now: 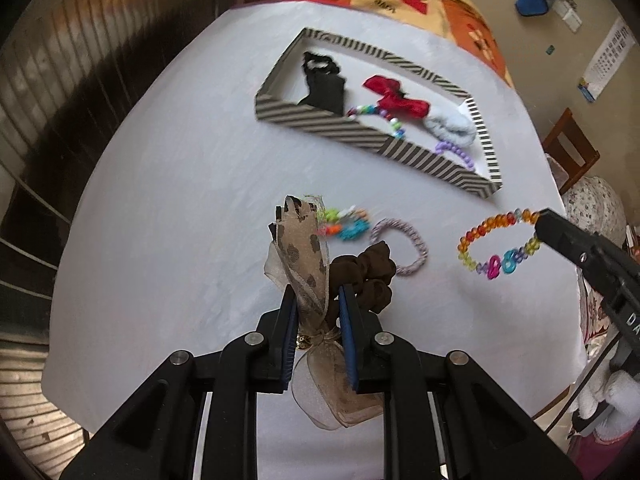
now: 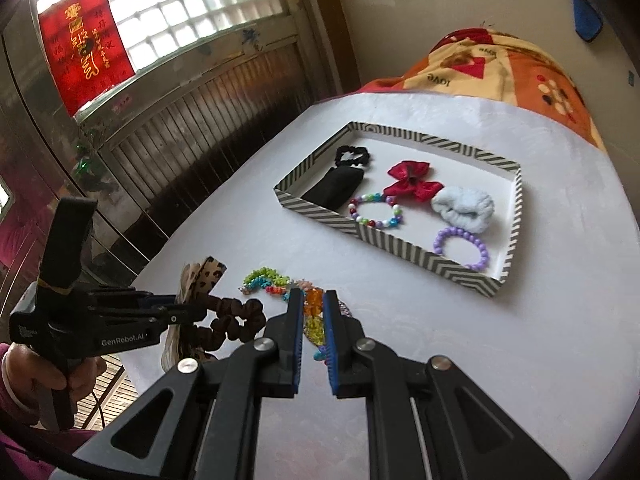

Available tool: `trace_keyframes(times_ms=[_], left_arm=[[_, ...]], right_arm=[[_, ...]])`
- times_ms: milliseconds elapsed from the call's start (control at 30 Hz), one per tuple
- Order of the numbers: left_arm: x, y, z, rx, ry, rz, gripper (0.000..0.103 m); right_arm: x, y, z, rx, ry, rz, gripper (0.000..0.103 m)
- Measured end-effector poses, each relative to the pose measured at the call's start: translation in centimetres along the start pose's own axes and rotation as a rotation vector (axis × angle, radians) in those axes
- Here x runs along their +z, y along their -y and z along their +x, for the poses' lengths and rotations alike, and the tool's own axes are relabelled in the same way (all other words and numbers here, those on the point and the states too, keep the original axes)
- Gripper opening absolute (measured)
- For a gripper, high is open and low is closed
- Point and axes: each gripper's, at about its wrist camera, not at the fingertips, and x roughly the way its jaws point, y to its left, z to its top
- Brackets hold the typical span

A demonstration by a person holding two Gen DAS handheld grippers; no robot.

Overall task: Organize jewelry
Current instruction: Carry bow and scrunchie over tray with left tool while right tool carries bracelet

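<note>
My left gripper [image 1: 314,296] is shut on a leopard-print ribbon bow [image 1: 304,248] with a brown scrunchie [image 1: 370,272] attached, held above the white table [image 1: 160,200]. My right gripper [image 2: 312,300] is shut on an orange and multicolour bead bracelet [image 2: 314,306], also seen in the left wrist view [image 1: 496,242]. A striped tray [image 1: 320,124] at the back holds a black scrunchie item [image 2: 340,184], a red bow [image 2: 412,180], a pale blue scrunchie [image 2: 464,206], a multicolour bead bracelet [image 2: 376,212] and a purple bead bracelet [image 2: 462,248].
On the table near the grippers lie a colourful bead bracelet [image 1: 344,224] and a pink-grey hair tie [image 1: 404,248]. A patterned blanket [image 2: 500,68] lies behind the table. A metal door [image 2: 180,120] is at the left, a wooden chair [image 1: 568,148] at the right.
</note>
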Motion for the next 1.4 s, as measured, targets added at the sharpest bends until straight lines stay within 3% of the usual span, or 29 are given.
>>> trace_keyframes(times_ms=[800,1400], left_arm=[[5.9,4.1,-1.7,0.027,0.111,0.134,0.010],[13.8,4.2,-1.3,0.047,0.165,0.188,0.010]], right_arm=[[-0.1,2.4,-2.7,-0.071,0.027,0.031,0.010],[4.4,4.1,-0.4,-0.109,0.003,0.035,0.010]])
